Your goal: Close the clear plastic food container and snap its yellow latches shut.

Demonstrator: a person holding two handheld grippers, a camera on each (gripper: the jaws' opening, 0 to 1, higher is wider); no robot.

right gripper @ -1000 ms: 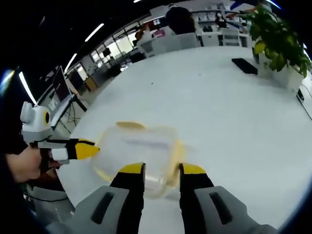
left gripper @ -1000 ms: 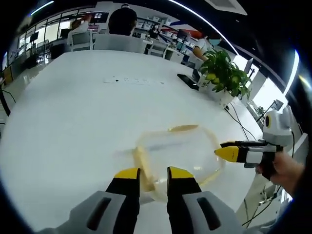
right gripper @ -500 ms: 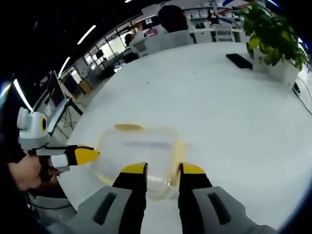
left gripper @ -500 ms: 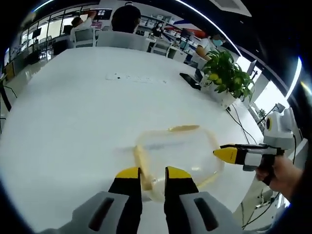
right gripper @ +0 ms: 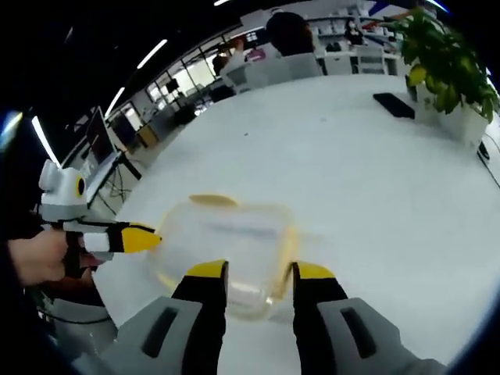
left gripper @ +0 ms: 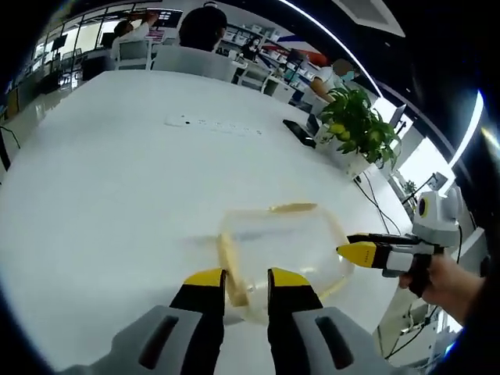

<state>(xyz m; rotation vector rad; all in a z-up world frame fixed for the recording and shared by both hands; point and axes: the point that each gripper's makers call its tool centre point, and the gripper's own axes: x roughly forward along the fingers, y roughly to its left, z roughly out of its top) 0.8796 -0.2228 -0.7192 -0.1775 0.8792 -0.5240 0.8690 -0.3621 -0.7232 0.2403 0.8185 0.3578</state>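
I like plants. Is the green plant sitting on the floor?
No, the plant stands in its white pot on the white table, past the container.

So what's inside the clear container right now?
Nothing visible: through the container's clear walls only the white table shows. Its near edge is covered by the right gripper's jaws, and the view is slightly blurred, so small contents can't be ruled out.

Left gripper [left gripper: 241,278] and right gripper [right gripper: 258,270] both point forward, jaws parted.
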